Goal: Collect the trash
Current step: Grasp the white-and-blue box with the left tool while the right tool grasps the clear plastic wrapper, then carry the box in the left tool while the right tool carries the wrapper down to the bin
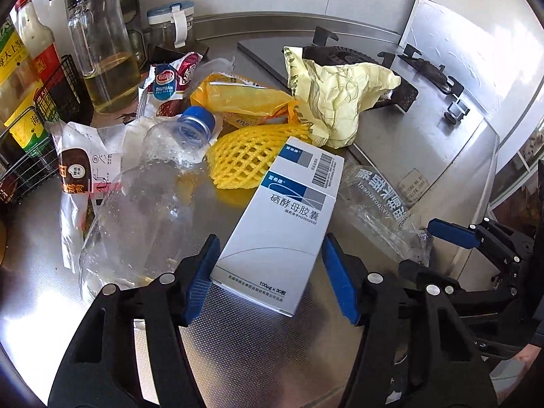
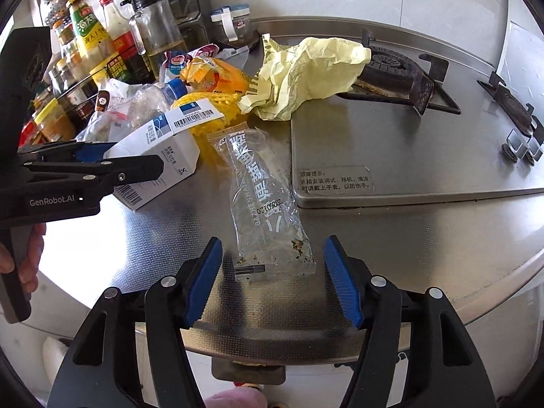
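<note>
While the left gripper (image 1: 270, 277) is spread around the box (image 1: 284, 224), its near end between the pads but seemingly not yet pinched, the right gripper (image 2: 272, 278) is parted around the wrapper (image 2: 265, 204), ungripped. Each should be squeezed squarely. Just left, a bottle (image 1: 149, 204) is crowded against the box; mesh (image 1: 244, 159) lies beyond.
</note>
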The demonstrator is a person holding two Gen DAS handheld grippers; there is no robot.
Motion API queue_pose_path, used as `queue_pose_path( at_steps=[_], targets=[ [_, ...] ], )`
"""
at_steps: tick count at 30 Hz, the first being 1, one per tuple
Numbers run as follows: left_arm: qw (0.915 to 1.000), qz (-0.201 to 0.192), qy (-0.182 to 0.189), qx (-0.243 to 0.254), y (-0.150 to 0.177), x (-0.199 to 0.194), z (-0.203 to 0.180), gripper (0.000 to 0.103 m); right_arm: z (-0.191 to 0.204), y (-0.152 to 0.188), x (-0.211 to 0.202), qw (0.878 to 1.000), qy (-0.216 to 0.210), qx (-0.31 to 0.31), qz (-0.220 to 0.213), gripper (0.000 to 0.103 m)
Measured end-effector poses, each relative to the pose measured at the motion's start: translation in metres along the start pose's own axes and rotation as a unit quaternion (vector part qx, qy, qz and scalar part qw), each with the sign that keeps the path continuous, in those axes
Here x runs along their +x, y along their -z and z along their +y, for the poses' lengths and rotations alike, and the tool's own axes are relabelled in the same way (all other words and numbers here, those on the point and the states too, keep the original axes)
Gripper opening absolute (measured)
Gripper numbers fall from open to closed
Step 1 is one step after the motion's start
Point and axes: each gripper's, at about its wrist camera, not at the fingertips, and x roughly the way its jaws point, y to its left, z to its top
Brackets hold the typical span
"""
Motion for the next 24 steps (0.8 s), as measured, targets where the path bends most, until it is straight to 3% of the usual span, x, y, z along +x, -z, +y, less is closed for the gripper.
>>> queue_pose_path(
  at_steps=[3, 16, 17, 18, 24],
  targets=[
    [1.0000, -0.006, -0.005, 0.000, 0.002, -0.001, 0.000, 0.054, 0.003, -0.001, 0.000, 1.000, 0.008, -0.008, -0.002, 0.047],
    [0.9984, -0.053, -0.021, -0.007, 0.006, -0.057, -0.016, 0.048, 0.008, 0.005, -0.044, 0.999, -0.022, -0.015, -0.046, 0.044],
    [0.9981, -0.056, -0.022, -0.009, 0.009, -0.063, -0.018, 0.048, 0.009, 0.006, -0.049, 0.998, -0.024, -0.016, -0.049, 0.042],
    [0.9978, -0.061, -0.023, -0.012, 0.013, -0.070, -0.021, 0.048, 0.009, 0.009, -0.053, 0.998, -0.024, -0.018, -0.046, 0.017],
    [0.9956, -0.081, -0.030, -0.035, 0.046, -0.110, -0.035, 0.048, 0.011, 0.032, -0.073, 0.998, -0.035, -0.030, -0.045, 0.014]
  ],
)
